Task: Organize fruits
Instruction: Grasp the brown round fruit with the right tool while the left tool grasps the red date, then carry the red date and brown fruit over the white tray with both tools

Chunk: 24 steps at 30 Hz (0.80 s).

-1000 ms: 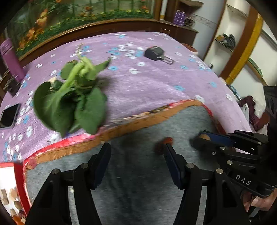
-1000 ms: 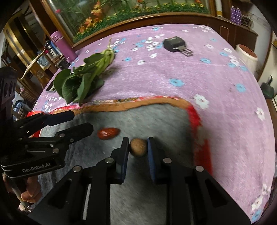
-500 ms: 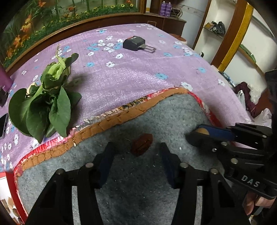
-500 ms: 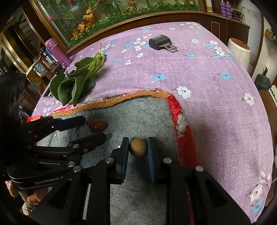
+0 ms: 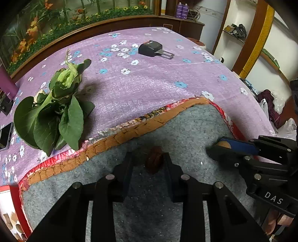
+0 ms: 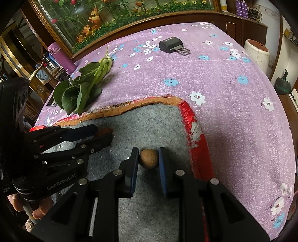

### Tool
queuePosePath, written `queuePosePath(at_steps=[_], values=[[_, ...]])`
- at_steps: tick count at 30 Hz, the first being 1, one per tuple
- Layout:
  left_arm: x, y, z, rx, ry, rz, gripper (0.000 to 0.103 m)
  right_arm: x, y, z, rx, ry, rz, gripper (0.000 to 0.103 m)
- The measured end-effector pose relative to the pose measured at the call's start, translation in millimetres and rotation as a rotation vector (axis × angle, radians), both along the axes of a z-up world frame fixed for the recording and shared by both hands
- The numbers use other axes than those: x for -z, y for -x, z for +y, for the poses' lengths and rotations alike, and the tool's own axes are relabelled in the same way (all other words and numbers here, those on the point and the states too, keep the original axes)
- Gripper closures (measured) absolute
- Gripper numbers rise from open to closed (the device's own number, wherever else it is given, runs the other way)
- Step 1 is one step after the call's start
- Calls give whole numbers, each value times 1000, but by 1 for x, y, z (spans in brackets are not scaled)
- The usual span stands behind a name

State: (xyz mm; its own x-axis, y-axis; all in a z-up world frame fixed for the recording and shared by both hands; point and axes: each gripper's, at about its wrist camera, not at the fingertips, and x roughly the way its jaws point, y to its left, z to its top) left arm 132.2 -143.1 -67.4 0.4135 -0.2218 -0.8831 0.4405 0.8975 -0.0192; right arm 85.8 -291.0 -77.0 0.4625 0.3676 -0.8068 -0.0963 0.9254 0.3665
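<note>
Grey felt (image 6: 149, 130) lies bare under both your tongs where the purple flowered cloth (image 6: 232, 115) is folded back, with its red and orange hem (image 5: 115, 137) curling along the fold. Your right gripper (image 6: 148, 160) is clamped on a small round brown fruit (image 6: 149, 158), both blue pads touching its sides, down close to the felt. Just beside it, your left gripper (image 5: 148, 161) has just been closing around a dark red date (image 5: 154, 161); the date sits between the fingers, touching the right one, while a gap shows on its left, so the pads do not press it from both sides yet. Your two tools point toward each other, near but apart, with only open felt between them. Past the hem, a bunch of leafy greens (image 5: 54, 111) lies on the cloth to the left, well clear of both fruits. Farther back a black seat-belt buckle (image 5: 152, 49) rests alone. A purple bottle (image 6: 59, 55) stands at the far left edge, and a flower picture (image 6: 115, 16) backs the table.
</note>
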Motion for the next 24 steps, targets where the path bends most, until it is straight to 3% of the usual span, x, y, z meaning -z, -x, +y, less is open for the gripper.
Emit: queuePosePath(at_steps=[12, 24], values=[[0, 2, 0, -19, -25, -15, 87, 0, -1, 1, 2, 7, -1, 80], [-2, 6, 7, -48, -15, -12, 87, -8, -1, 12, -13, 9, -12, 80]])
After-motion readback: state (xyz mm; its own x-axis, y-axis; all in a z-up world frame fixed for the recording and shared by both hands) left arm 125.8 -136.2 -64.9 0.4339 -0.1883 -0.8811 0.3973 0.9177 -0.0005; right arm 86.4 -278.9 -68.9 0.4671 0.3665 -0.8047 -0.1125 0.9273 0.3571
